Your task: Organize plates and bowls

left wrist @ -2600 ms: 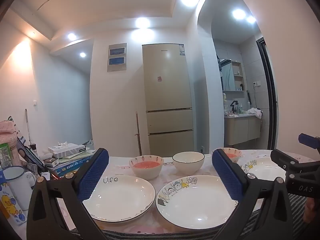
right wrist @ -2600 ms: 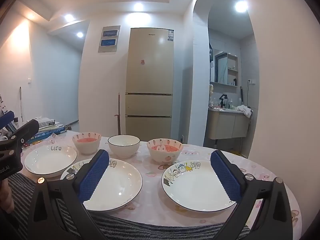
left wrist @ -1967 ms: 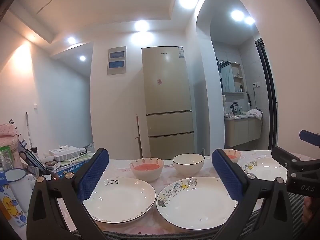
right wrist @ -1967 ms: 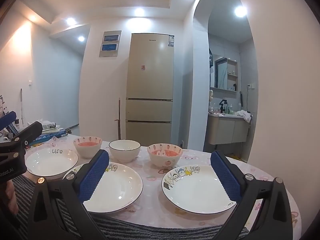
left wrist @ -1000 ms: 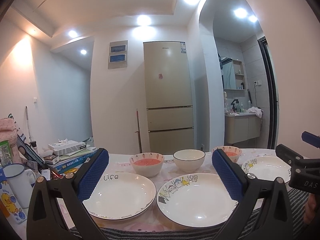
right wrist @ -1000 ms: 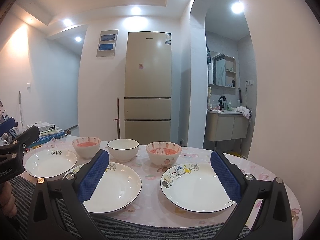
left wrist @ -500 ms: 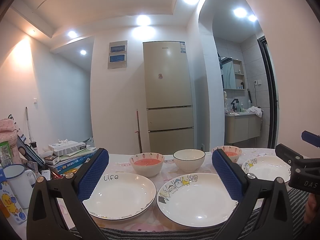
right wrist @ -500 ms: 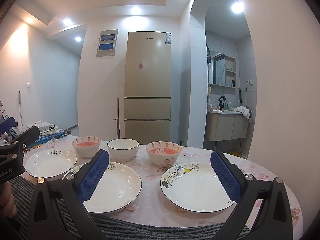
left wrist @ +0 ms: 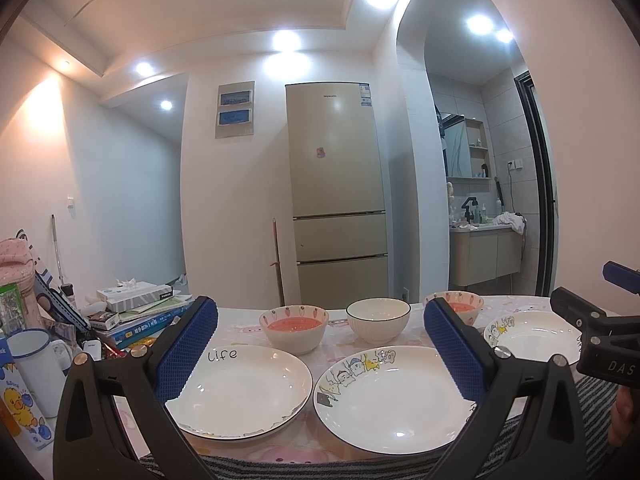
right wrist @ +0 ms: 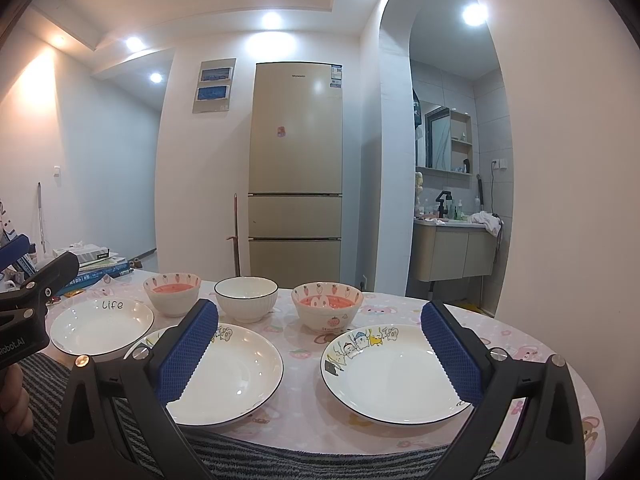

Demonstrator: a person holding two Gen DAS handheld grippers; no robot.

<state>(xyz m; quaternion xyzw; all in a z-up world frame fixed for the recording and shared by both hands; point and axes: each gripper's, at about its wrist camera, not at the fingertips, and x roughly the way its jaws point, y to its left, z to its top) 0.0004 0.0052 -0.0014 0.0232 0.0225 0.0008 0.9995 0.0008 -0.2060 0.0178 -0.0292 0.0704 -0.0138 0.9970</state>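
Three white plates lie in a row on the table: a "Life" plate (left wrist: 240, 390) at the left, a cartoon plate (left wrist: 390, 398) in the middle, and a second cartoon plate (right wrist: 394, 374) at the right. Behind them stand a strawberry bowl (left wrist: 294, 328), a plain white bowl (left wrist: 378, 319) and another strawberry bowl (right wrist: 327, 306). My left gripper (left wrist: 320, 354) is open and empty, above the near edge between the left and middle plates. My right gripper (right wrist: 320, 354) is open and empty, between the middle plate (right wrist: 224, 374) and the right plate.
The round table (right wrist: 532, 344) has a pink printed cloth and a striped fabric along its near edge. Stacked books and a tissue box (left wrist: 134, 296), a white mug (left wrist: 34, 364) and clutter crowd the left side. A fridge (left wrist: 338, 196) stands behind.
Both grippers have swayed slightly up and down and settled; nothing on the table has moved and the jaws stay open.
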